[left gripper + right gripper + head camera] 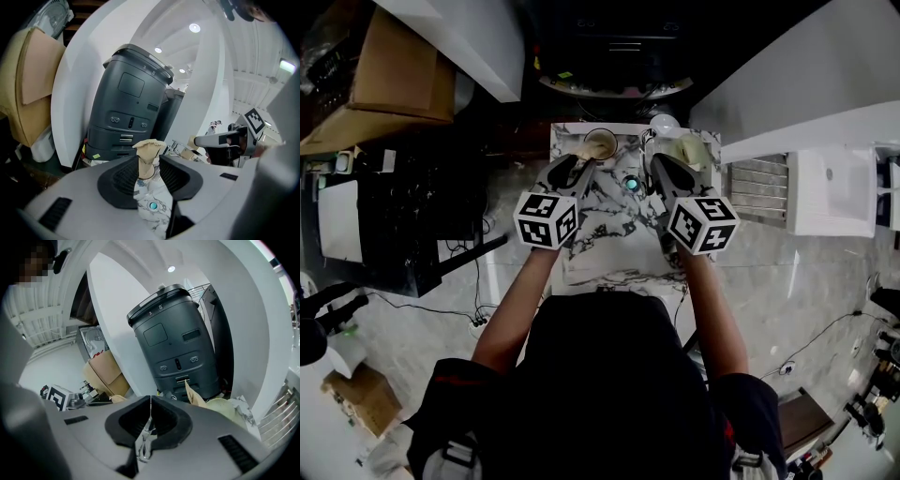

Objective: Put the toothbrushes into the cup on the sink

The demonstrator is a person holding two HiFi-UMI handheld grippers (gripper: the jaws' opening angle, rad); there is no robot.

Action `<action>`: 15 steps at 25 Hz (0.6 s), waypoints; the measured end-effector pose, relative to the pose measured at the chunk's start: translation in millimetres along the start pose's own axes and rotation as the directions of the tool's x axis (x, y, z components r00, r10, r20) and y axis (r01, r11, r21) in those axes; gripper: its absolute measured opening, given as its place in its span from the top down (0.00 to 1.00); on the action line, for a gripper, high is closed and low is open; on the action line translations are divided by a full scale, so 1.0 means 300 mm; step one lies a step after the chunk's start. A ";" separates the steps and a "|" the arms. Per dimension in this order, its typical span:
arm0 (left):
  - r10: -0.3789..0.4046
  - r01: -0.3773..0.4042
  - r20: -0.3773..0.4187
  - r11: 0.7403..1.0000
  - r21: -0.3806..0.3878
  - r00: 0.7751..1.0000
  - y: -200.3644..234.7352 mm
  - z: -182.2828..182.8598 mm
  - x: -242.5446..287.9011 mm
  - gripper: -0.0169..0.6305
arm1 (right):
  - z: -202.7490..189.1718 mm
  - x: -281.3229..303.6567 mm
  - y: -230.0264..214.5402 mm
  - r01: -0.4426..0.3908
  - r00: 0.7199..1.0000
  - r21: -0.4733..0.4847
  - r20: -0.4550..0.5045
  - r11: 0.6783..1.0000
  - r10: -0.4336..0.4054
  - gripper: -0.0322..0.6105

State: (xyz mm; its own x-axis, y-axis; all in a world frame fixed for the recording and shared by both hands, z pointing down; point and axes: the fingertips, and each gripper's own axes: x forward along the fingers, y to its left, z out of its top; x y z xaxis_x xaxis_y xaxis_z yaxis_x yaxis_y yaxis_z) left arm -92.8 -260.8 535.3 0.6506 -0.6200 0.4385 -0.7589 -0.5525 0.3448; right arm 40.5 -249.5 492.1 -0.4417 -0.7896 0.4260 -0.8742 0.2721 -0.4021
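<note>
- My left gripper (572, 171) has its jaws standing apart and clamps nothing.
- The round beige cup (600, 144) shows just beyond the left gripper's tips, at the back of the white, grey-veined marble sink (600, 234). Something beige sticks up from the cup, and I can't tell what it is.
- My right gripper (664, 169) has its jaws closed together, over the sink's right side.

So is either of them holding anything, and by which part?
Nothing is held. The left gripper is open near the cup; the right gripper is shut, empty.

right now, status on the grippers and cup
Left gripper open, cup in its gap, not gripped. Right gripper shut, empty. Toothbrushes not made out. No block seen to cup.
</note>
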 end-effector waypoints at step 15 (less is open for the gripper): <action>0.038 -0.038 0.001 0.999 -0.011 0.999 -0.077 -0.048 -0.065 0.78 | 0.004 -0.099 -0.008 -0.024 0.999 -0.004 0.022 1.000 0.024 0.89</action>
State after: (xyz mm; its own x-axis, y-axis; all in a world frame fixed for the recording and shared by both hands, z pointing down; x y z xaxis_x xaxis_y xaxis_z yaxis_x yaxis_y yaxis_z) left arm -88.3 -227.9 530.7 0.6217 -0.6408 0.4505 -0.7830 -0.5225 0.3375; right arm 55.9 -227.5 479.3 -0.4577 -0.7948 0.3984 -0.8644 0.2928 -0.4088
